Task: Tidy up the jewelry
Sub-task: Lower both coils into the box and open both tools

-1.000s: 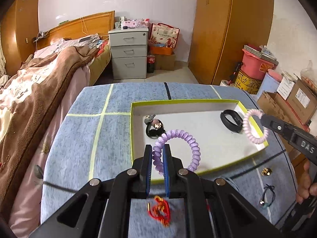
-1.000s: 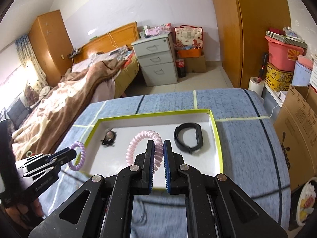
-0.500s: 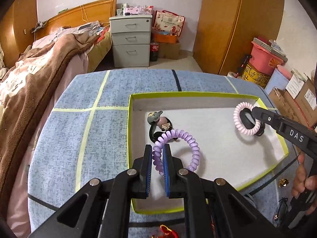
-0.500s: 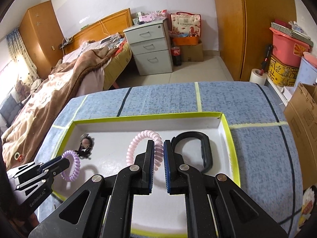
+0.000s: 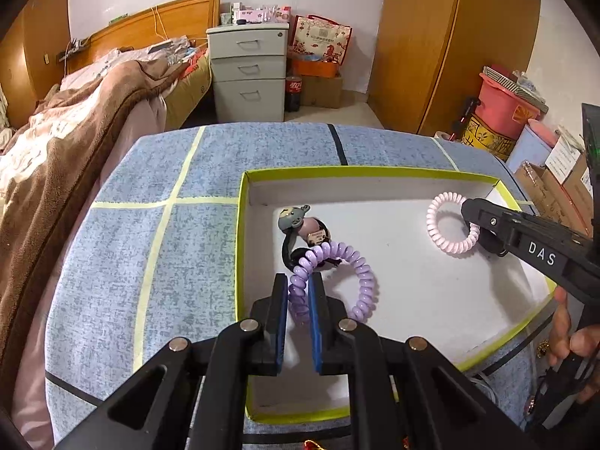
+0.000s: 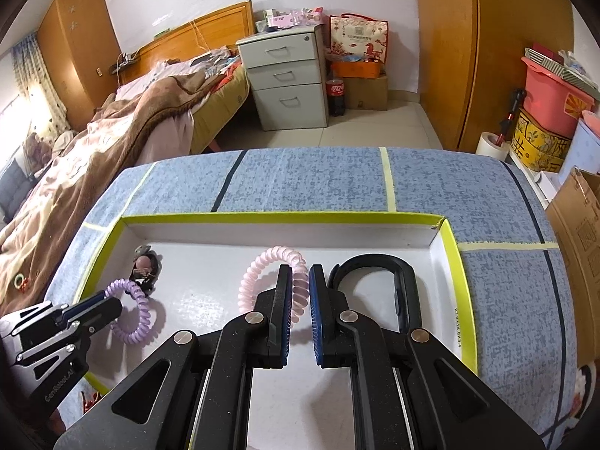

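- The purple coil band (image 5: 339,273) hangs over the white tray (image 5: 412,292), pinched in the left tongs (image 5: 299,285), beside a charm hair tie (image 5: 300,225) on the tray floor.
- The pink coil band (image 6: 275,281) is clamped in the right tongs (image 6: 300,285), next to a black wristband (image 6: 393,285).
- Both bands are low over the tray, likely for release inside.
- The tray sits on the blue counter (image 6: 337,176).
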Demonstrator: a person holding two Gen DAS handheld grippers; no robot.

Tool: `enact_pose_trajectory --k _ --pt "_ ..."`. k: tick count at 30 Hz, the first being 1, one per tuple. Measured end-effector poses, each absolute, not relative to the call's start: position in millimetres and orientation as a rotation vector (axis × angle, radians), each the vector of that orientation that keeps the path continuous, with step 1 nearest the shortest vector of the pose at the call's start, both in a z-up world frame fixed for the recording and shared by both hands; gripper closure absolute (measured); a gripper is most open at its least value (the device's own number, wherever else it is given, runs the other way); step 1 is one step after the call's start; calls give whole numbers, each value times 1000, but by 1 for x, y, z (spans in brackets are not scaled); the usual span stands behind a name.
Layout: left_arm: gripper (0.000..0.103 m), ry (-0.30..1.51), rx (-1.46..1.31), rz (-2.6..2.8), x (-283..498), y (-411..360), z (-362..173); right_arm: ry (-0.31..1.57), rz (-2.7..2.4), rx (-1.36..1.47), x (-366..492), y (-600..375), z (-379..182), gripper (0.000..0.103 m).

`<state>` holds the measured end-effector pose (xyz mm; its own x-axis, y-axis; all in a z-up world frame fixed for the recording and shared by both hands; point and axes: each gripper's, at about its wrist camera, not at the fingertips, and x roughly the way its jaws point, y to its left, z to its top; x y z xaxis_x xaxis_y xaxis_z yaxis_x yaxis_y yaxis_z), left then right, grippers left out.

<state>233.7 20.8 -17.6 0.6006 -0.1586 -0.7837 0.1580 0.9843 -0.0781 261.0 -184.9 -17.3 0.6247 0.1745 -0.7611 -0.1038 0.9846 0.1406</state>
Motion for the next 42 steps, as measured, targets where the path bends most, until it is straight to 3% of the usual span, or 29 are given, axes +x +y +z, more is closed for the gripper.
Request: enact_pose_trajectory --k 5,13,17,20,22,24,42 --pt "88 916 -2 -186 235 20 -18 891 145 66 263 -183 -21 94" --pt "74 909 -12 -188 234 18 -17 893 138 42 263 -181 -20 93" --pt "71 908 -13 -192 231 18 -16 892 146 42 261 -180 -20 86" --pt "69 896 -15 -188 228 19 -13 886 154 46 259 -179 -19 69" --pt "59 873 3 -190 224 16 -10 874 165 50 257 -178 -16 66" --pt "56 872 -1 -186 222 17 -8 864 158 42 255 -178 -13 66" --pt "56 832 -33 -161 184 26 13 799 174 78 208 -181 14 66"
